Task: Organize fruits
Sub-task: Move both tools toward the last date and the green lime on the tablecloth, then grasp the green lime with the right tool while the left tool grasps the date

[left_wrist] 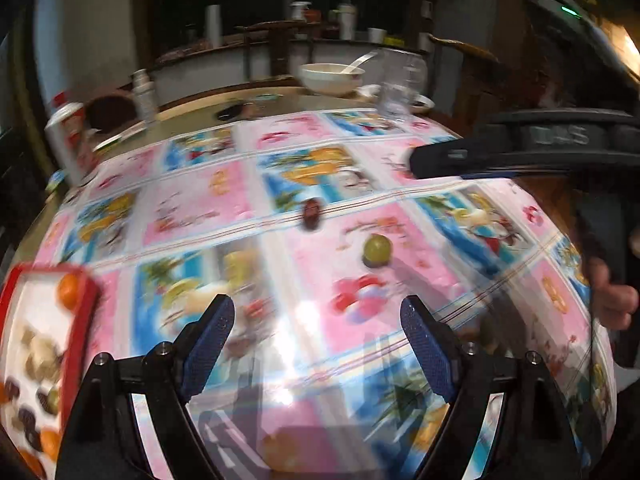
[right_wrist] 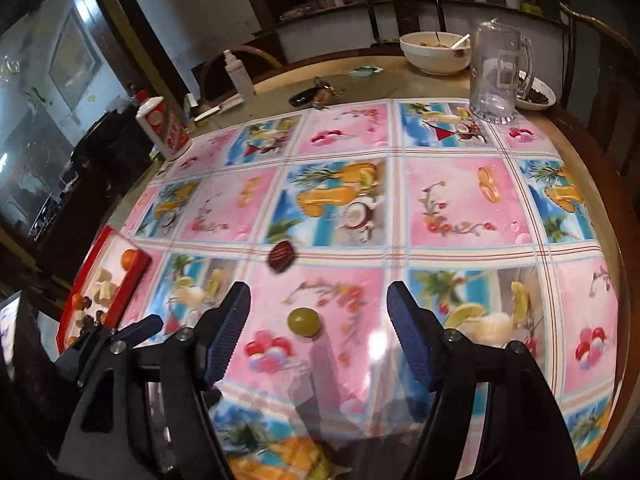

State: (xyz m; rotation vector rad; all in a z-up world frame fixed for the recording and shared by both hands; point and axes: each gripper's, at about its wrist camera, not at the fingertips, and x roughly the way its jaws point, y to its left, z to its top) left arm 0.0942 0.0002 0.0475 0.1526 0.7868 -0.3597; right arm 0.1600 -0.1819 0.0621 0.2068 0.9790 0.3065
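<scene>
A green grape [right_wrist: 303, 322] lies on the patterned tablecloth just ahead of my right gripper [right_wrist: 319, 308], which is open with nothing in it. Farther out sits a dark red date [right_wrist: 281, 256]. The left wrist view shows the same grape [left_wrist: 377, 249] and date [left_wrist: 313, 213] well beyond my left gripper [left_wrist: 318, 322], also open and holding nothing. A red-rimmed tray [left_wrist: 82, 322] at the left holds oranges, pale pieces and dark fruits; it appears in the right wrist view as the tray [right_wrist: 132, 280] too. The other hand-held gripper [left_wrist: 460, 156] reaches in from the right.
At the table's far side stand a white bowl with a spoon [right_wrist: 434, 54], a clear glass pitcher [right_wrist: 498, 76], a small dish [right_wrist: 538, 96], keys [right_wrist: 318, 94], a spray bottle [right_wrist: 238, 72] and a red-and-white bottle [right_wrist: 164, 128]. Chairs surround the table. A person's hand [left_wrist: 614, 300] shows at right.
</scene>
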